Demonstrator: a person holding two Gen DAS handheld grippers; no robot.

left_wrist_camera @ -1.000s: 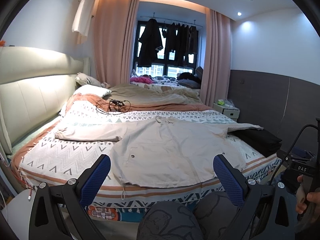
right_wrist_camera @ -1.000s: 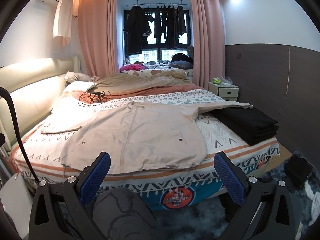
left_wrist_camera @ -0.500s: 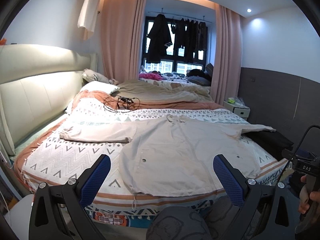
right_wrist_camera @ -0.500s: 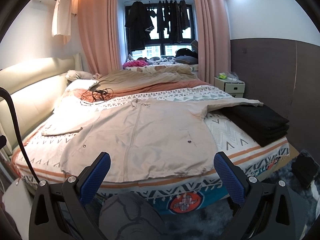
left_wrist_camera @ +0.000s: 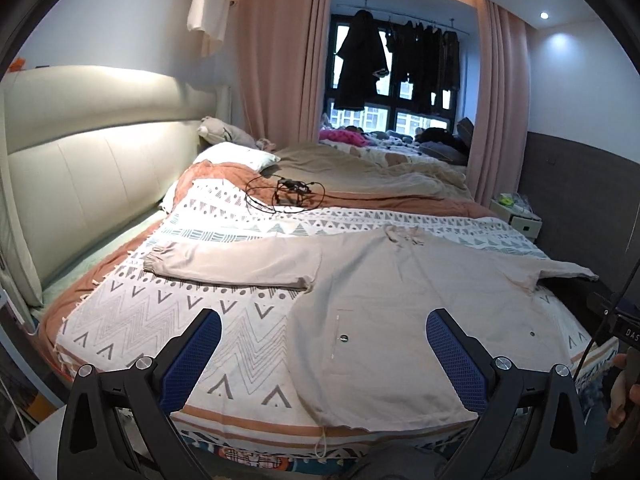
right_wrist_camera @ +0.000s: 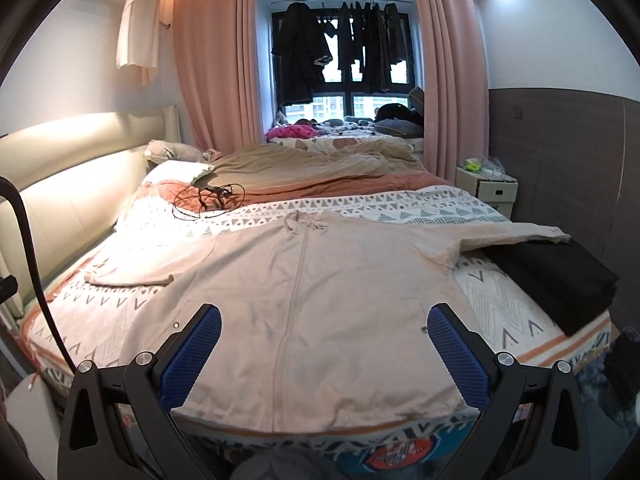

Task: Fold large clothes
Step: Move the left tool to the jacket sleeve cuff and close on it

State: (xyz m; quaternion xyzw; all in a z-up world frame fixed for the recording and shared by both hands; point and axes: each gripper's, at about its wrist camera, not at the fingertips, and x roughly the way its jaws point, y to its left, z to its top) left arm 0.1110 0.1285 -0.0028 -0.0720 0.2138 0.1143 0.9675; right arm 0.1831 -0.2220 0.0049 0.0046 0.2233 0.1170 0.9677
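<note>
Both grippers hang off the bed's near edge, nothing in them: left gripper [left_wrist_camera: 323, 354] and right gripper [right_wrist_camera: 324, 354] each have jaws spread wide, released. Likely held back and level to line up a first grab, one on each side of the hem.

One beige jacket [right_wrist_camera: 304, 304] lies flat across the bed [left_wrist_camera: 132, 320], front up, zip centred, hem at the near edge, collar toward the far side. Two sleeves, both spread outward: left sleeve [left_wrist_camera: 232, 260] reaches toward the headboard edge, right sleeve [right_wrist_camera: 516, 234] runs to the foot edge and rests on one stack of folded black clothes [right_wrist_camera: 560, 280]. Spread like this it looks prepped for folding; no fold made yet. That stack looks like the done pile, my guess.

Further back: one tangle of black cable [right_wrist_camera: 208, 198] on the blanket, one white pillow [left_wrist_camera: 236, 158] by the headboard corner.
</note>
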